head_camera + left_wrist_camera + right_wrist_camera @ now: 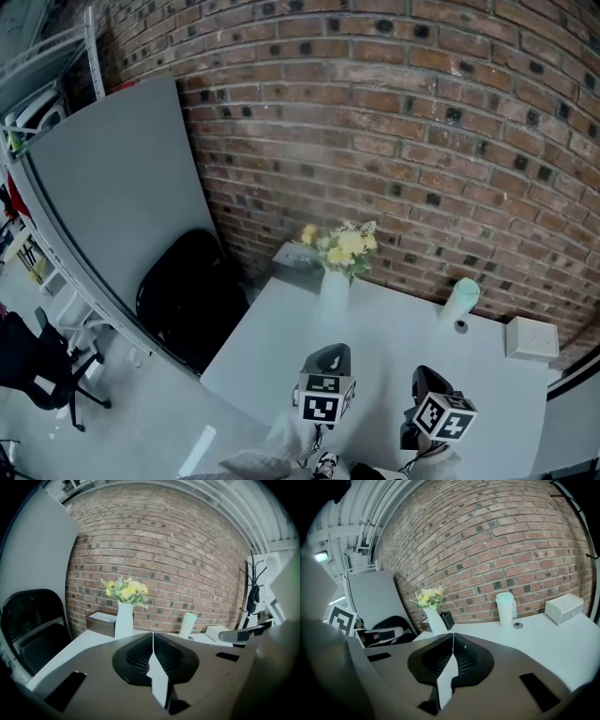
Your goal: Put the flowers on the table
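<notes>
A bunch of yellow and white flowers stands upright in a white vase at the far edge of the white table, close to the brick wall. Both grippers hover over the near part of the table, well short of the vase. My left gripper is shut with nothing between its jaws; in its own view the left gripper points at the vase and flowers. My right gripper is also shut and empty. In the right gripper view, the right gripper has the flowers ahead to the left.
A mint-green cup and a white box sit at the table's far right. A dark tissue box is behind the vase. A black chair and a grey panel stand left of the table.
</notes>
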`<act>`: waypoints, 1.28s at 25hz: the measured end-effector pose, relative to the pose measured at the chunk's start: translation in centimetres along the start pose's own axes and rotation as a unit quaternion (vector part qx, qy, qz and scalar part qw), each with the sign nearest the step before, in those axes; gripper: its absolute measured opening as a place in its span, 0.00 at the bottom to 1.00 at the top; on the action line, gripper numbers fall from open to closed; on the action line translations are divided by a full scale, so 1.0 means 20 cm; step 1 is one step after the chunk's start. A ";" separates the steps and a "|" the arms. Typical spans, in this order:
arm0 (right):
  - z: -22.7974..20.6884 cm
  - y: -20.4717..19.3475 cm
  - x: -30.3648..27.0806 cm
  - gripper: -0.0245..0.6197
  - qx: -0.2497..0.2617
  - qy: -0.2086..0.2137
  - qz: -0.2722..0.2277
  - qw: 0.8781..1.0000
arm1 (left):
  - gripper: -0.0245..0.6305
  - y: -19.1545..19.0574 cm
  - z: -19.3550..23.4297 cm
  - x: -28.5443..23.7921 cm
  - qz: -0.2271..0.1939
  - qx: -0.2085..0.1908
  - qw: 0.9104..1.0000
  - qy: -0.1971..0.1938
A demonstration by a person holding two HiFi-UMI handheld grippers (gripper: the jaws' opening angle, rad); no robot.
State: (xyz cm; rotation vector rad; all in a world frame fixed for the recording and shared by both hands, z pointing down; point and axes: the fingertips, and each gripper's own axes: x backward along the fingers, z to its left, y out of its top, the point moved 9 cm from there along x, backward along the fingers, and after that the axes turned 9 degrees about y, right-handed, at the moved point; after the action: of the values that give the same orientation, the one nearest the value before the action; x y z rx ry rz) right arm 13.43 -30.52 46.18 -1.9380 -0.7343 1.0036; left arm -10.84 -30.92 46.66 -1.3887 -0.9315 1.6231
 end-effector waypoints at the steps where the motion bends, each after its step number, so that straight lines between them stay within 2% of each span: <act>1: 0.01 -0.01 0.02 0.08 0.001 0.001 0.000 1.000 | 0.06 -0.01 0.00 0.02 0.001 0.003 1.000 -0.002; 9: -0.04 -0.02 0.18 0.08 0.004 -0.006 -0.006 1.000 | 0.05 -0.05 -0.13 0.15 0.002 0.000 1.000 -0.007; 13: -0.08 0.01 0.22 0.08 0.006 0.017 -0.015 1.000 | 0.05 -0.08 -0.22 0.22 0.003 0.003 1.000 -0.001; 16: -0.12 -0.01 0.30 0.08 0.006 0.036 -0.004 0.999 | 0.05 -0.14 -0.32 0.29 0.015 0.019 1.000 0.010; 23: -0.26 -0.09 0.43 0.08 -0.001 0.064 0.022 0.998 | 0.05 -0.24 -0.54 0.37 0.025 0.020 0.999 0.033; 32: -0.31 -0.05 0.48 0.08 0.026 0.083 0.028 0.996 | 0.05 -0.23 -0.63 0.39 0.016 0.026 0.998 0.054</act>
State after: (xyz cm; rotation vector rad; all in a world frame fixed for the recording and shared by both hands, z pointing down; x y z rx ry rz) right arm 23.47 -25.08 45.59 -1.9780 -0.5580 0.8738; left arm 1.39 -21.49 46.00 -1.4465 -0.8027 1.5679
